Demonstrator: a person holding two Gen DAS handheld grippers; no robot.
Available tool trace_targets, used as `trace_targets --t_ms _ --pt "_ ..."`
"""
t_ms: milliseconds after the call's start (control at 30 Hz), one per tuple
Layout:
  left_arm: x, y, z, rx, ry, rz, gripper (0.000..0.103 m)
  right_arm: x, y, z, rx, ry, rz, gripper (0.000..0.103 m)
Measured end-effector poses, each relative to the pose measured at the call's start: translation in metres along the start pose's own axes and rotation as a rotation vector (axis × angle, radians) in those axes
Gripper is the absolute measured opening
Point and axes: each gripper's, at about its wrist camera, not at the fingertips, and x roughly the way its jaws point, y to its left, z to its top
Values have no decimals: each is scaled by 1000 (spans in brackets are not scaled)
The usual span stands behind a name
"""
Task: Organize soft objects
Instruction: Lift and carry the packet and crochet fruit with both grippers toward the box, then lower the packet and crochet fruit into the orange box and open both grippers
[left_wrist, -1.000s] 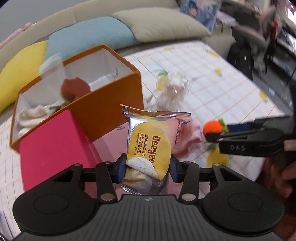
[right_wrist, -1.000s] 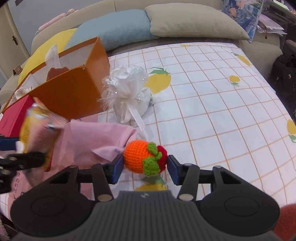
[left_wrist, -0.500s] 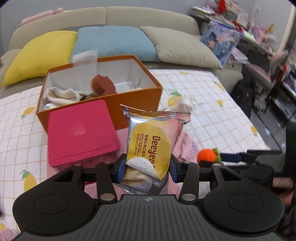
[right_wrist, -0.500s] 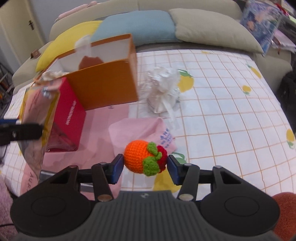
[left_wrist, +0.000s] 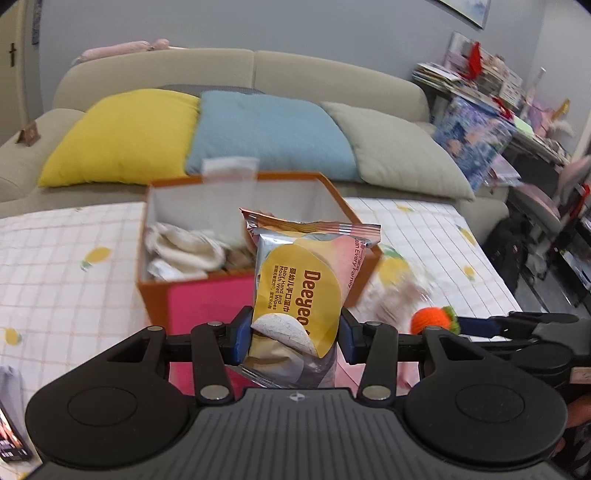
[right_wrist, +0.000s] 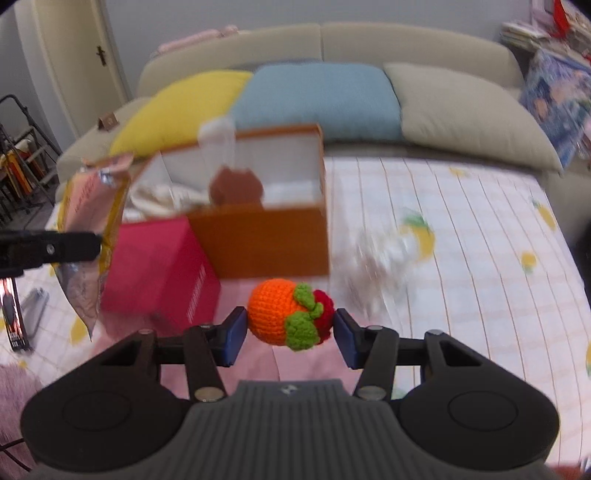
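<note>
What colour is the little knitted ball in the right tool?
The knitted ball is orange with green leaves and a red bit, clearest in the right wrist view.

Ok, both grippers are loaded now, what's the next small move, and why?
Probably carry the left gripper, clamped on the wet wipes pack, forward over the open orange box and release. The box sits just beyond it with soft things already inside. The right gripper can follow with the crocheted orange toy.

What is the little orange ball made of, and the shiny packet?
The orange ball looks like crocheted yarn: its surface shows small looped stitches, matte and fuzzy. The packet seems to be thin plastic or foil film: glossy, silvery, crinkled, with a crimped top edge.
</note>
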Motion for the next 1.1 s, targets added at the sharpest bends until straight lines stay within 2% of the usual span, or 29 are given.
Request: trace_targets --t_ms 267,367,500,700,900,1100 --pt "22 36 49 -25 -23 45 53 18 17 67 -47 -91 59 51" --pt "43 39 67 35 -16 108 53 33 25 86 -65 -91 65 51" --pt "74 44 87 117 8 107 53 61 32 111 -90 -80 77 51" --pt "118 47 100 189 88 115 53 110 36 137 -130 -15 98 51" --pt "151 44 100 227 154 155 53 157 31 137 -179 70 8 51" --pt "174 49 97 222 213 173 53 179 29 141 -217 120 2 51"
